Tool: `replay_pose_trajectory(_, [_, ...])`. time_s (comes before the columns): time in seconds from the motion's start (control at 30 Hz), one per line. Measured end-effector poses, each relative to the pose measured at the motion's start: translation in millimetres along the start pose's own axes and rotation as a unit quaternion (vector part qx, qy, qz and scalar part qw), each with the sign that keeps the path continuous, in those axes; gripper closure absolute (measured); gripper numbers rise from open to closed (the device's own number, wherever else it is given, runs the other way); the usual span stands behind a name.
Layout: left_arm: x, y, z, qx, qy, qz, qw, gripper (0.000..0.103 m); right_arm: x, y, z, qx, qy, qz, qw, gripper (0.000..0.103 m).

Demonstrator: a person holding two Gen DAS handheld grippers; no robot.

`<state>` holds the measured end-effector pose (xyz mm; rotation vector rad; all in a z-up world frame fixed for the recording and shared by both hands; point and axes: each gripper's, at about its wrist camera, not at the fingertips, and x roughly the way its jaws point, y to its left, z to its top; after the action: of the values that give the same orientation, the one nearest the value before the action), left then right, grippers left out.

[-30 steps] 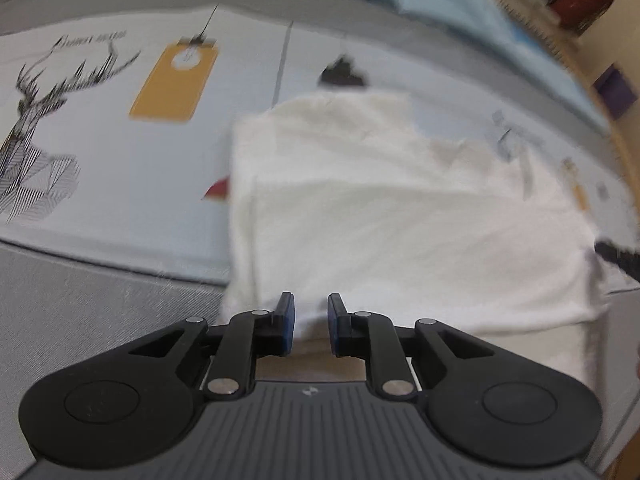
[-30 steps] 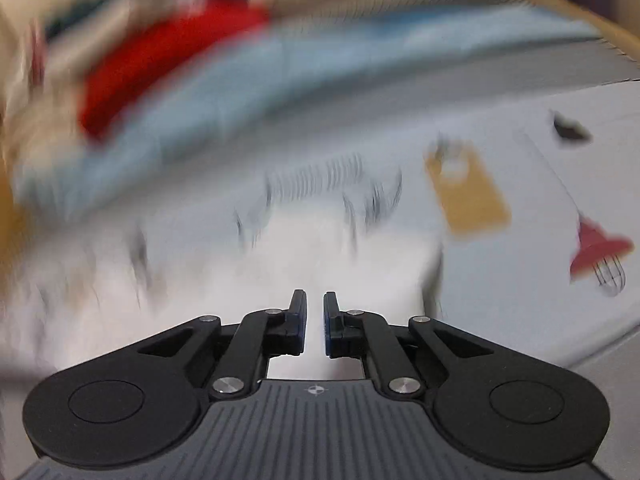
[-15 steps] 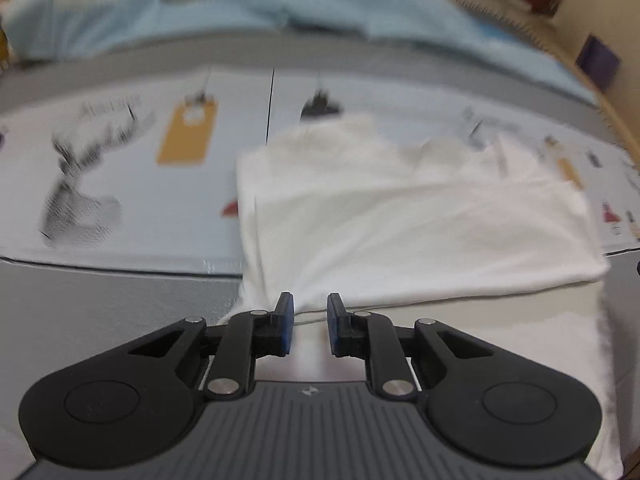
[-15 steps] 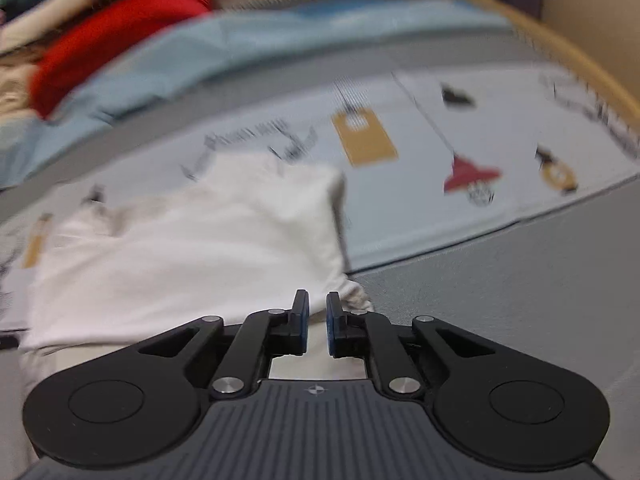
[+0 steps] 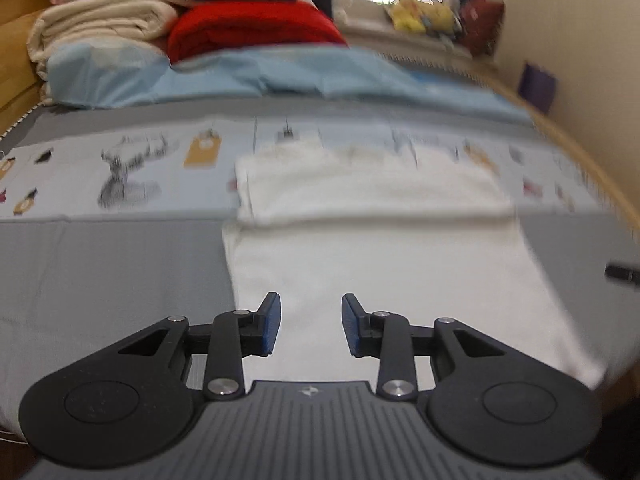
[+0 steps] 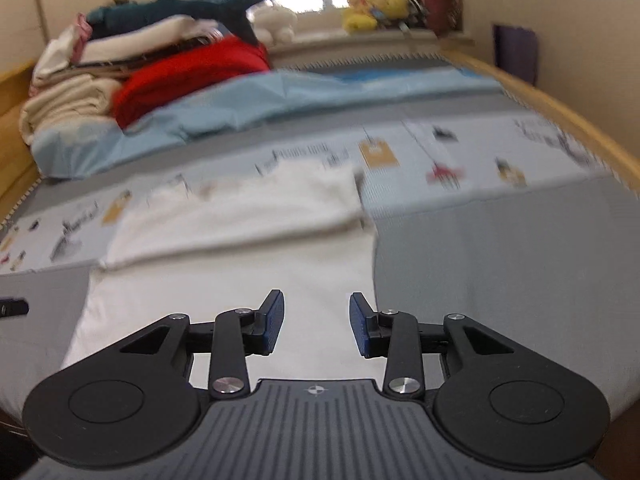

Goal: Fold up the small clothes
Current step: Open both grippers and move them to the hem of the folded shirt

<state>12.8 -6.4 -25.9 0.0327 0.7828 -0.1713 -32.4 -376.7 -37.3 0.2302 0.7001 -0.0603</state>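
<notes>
A white garment (image 5: 380, 240) lies flat on the bed, its far part folded over toward me into a thicker band (image 5: 372, 188). In the right wrist view the same garment (image 6: 240, 272) spreads from the centre to the left. My left gripper (image 5: 311, 324) hovers over the garment's near left part, jaws opening, nothing between the blue pads. My right gripper (image 6: 317, 322) hovers over the garment's near right edge, jaws also opening and empty. The tip of the right gripper shows at the right edge of the left wrist view.
A grey bedsheet (image 5: 100, 280) with a printed pale panel (image 5: 140, 168) covers the bed. A blue quilt (image 5: 240, 76), a red blanket (image 5: 252, 28) and cream bedding (image 5: 100, 24) are piled at the far end. A wooden bed rail (image 6: 560, 116) runs along the right.
Both grippers have pulled back toward the near edge of the bed and risen, and their jaws, nearly shut before, have parted. The garment now lies released with its far half folded over.
</notes>
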Motion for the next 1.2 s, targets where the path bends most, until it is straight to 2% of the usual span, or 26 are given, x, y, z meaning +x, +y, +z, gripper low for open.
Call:
replay_pose_trajectory(0.07, [18.6, 1.9, -18.8, 0.019, 0.052, 0.018, 0.9983, 0.066, 4.6, -1.2, -5.6, 0.032, 0.013, -0.002, 0.999, 0.065])
replay_pose_trajectory(0.1, [25.4, 5.1, -22.0, 0.020, 0.065, 0.020, 0.9975, 0.066, 6.9, -0.7, -7.0, 0.035, 0.016, 0.002, 0.999, 0.066])
replay_pose_trajectory(0.17, [30.0, 12.7, -23.2, 0.014, 0.061, 0.014, 0.9979, 0.066, 14.0, 3.1, -12.1, 0.014, 0.023, -0.016, 1.000, 0.066])
replay_pose_trajectory(0.23, [36.1, 21.8, -25.4, 0.008, 0.066, 0.024, 0.9975, 0.066, 21.5, 2.9, -18.1, 0.004, 0.040, -0.033, 0.999, 0.066])
replay_pose_trajectory(0.4, [53.6, 45.6, -37.3, -0.046, 0.114, 0.027, 0.9920, 0.066, 39.5, -12.5, -32.6, 0.020, 0.092, -0.053, 0.994, 0.065])
replay_pose_trajectory(0.63, [63.1, 63.5, -39.8, -0.079, 0.138, 0.035, 0.9867, 0.066, 46.4, -25.3, -36.2, 0.053, 0.110, -0.056, 0.991, 0.065])
replay_pose_trajectory(0.77, [66.2, 65.2, -41.3, -0.083, 0.146, 0.040, 0.9850, 0.066, 48.1, -22.2, -35.9, 0.045, 0.115, -0.057, 0.991, 0.065])
replay_pose_trajectory(0.97, [69.6, 66.3, -44.1, -0.088, 0.156, 0.046, 0.9827, 0.062, 57.4, -27.4, -40.8, 0.044, 0.142, -0.085, 0.985, 0.064])
replay_pose_trajectory(1.2, [80.5, 68.5, -53.7, -0.090, 0.190, 0.047, 0.9765, 0.059, 66.4, -31.3, -48.4, 0.041, 0.169, -0.118, 0.978, 0.061])
